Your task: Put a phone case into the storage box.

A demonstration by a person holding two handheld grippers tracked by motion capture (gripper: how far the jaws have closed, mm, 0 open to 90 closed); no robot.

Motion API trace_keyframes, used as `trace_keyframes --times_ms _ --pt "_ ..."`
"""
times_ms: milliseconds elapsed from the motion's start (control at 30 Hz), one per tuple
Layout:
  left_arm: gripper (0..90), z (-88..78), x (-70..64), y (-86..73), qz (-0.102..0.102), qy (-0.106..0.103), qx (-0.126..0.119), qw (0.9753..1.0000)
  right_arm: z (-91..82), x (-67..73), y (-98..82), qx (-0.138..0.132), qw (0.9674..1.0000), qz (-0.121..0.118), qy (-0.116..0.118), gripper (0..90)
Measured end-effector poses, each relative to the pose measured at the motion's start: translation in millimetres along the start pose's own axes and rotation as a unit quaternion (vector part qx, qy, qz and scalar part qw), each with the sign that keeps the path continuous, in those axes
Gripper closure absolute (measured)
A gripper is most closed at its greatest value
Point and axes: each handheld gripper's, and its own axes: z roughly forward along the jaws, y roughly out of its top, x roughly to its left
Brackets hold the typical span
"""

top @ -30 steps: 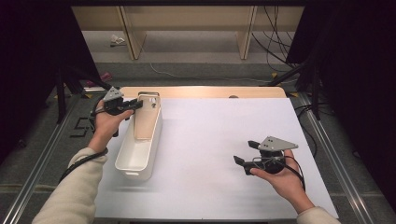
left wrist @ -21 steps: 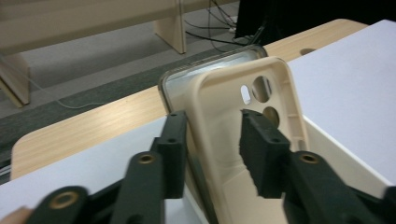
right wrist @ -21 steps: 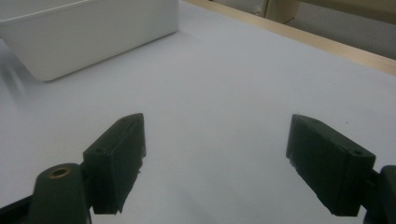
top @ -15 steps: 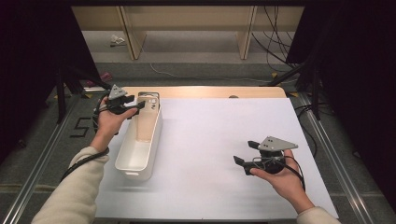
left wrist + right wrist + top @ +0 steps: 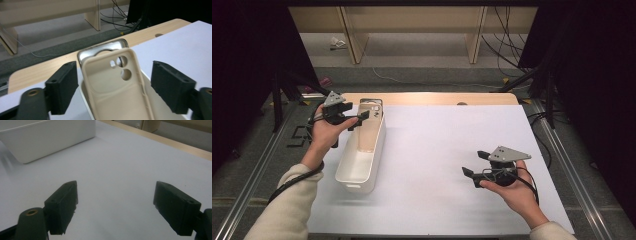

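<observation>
A beige phone case (image 5: 115,85) leans upright in the far end of a long white bin (image 5: 377,160), its camera holes at the top. Behind it stands a silver phone-shaped piece (image 5: 100,50). In the high view the case (image 5: 369,126) rises just right of my left gripper (image 5: 359,120). Seen along that gripper's own view, the left gripper (image 5: 115,82) has jaws that have just been opening; they now stand wide on either side of the case without touching it. Low over the white table sheet at the right, my right gripper (image 5: 474,163) is open and empty, as also seen in its own view (image 5: 115,205).
The white sheet (image 5: 437,150) covers a wooden table whose far edge (image 5: 427,98) has a small hole. The bin (image 5: 50,137) lies along the sheet's left edge. Cables and wooden furniture legs (image 5: 474,45) are on the floor beyond the table.
The left gripper's jaws have opened off the phone case and the hand has drawn back to the left and up a little. The case stays leaning in the bin. The right hand has not moved.
</observation>
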Motion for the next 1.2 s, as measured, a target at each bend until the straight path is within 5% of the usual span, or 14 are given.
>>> trace_keyframes --times_ms 433,1200 --pt "7.1 -37.8 -18.9 -10.4 -0.007 -0.034 -0.005 0.9994 0.6 0.5 0.0 -0.002 1.0000 0.000 -0.001 20.4" --pt "5.2 -73.0 -66.0 -26.7 0.048 -0.064 -0.031 0.9963 -0.4 0.6 0.5 -0.002 1.0000 -0.001 0.000 20.3"
